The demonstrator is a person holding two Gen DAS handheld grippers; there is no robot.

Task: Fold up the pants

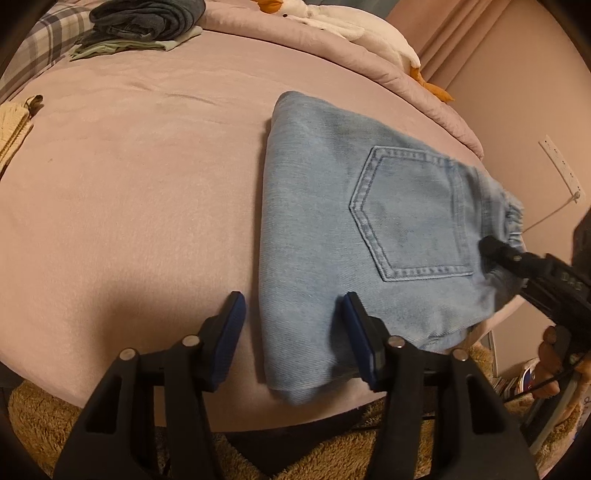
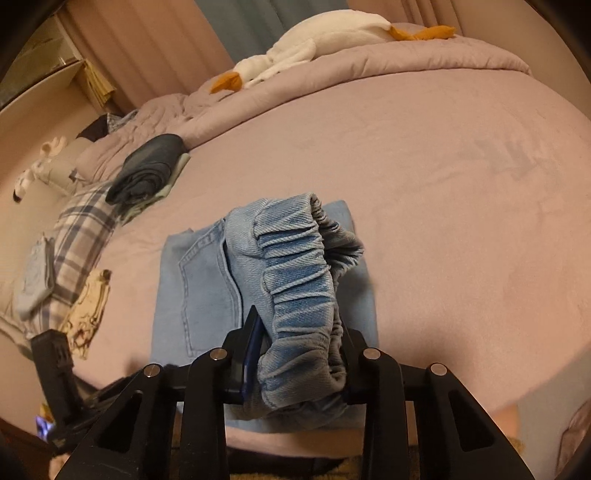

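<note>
Light blue denim pants (image 1: 332, 229) lie folded on the pink bed, back pocket (image 1: 410, 214) facing up, near the bed's front edge. My left gripper (image 1: 293, 332) is open and empty, its jaws straddling the near left edge of the fold. My right gripper (image 2: 301, 365) is shut on the elastic waistband (image 2: 299, 291) and lifts it a little above the folded pants (image 2: 195, 280). The right gripper also shows in the left wrist view (image 1: 495, 251), at the waistband end.
A stack of dark folded clothes (image 1: 147, 22) sits at the far left of the bed (image 1: 129, 184). A white plush goose (image 2: 314, 40) lies on the bunched quilt at the back. A cream garment (image 1: 13, 129) and a plaid cloth (image 2: 81, 232) lie at the left. Shaggy rug (image 1: 314, 450) below.
</note>
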